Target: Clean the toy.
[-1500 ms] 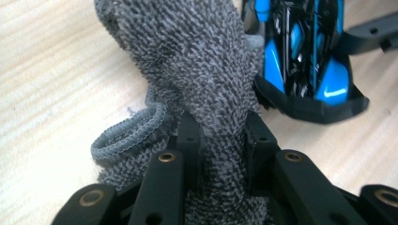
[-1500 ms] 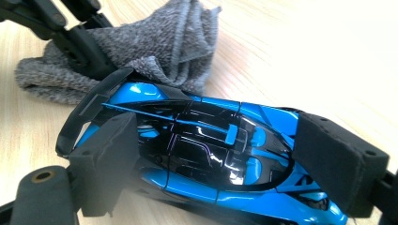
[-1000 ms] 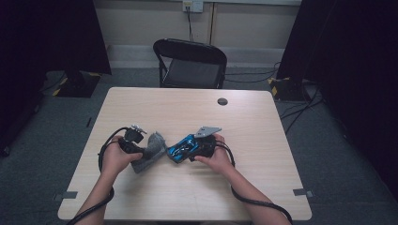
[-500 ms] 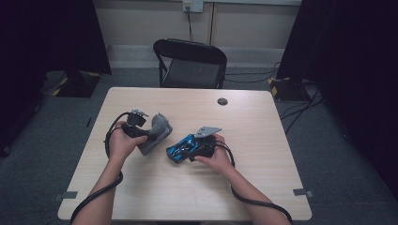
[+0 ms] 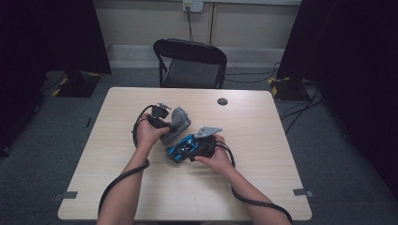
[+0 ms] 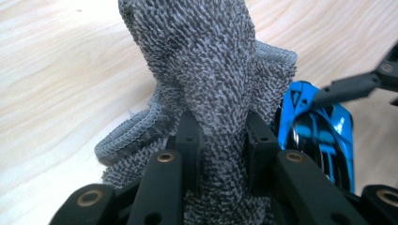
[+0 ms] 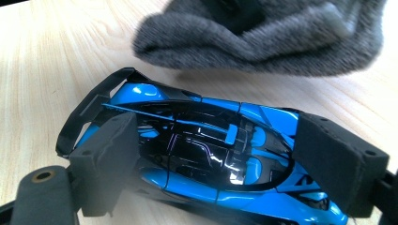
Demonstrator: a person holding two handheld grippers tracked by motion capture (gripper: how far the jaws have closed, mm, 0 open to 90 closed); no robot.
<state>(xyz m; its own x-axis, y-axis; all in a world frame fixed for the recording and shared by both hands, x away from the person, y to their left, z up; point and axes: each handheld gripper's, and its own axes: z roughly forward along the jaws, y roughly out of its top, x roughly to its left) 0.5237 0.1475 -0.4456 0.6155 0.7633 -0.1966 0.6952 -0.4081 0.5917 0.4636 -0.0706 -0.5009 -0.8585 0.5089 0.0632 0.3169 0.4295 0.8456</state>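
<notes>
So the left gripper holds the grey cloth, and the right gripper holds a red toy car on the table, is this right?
Not quite: the toy car is blue and black, not red, as the right gripper view shows. The rest stands: the left gripper is shut on the grey cloth, and the right gripper holds the car on the table.

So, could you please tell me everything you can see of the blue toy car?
The blue toy car is a glossy, plastic-looking sports model in bright blue with black panels, dark windows and a black rear wing. It lies low over the wooden table, near its middle, clamped between the jaws of the right gripper. The grey cloth held by the left gripper hangs close beside it; contact between them cannot be told.
</notes>
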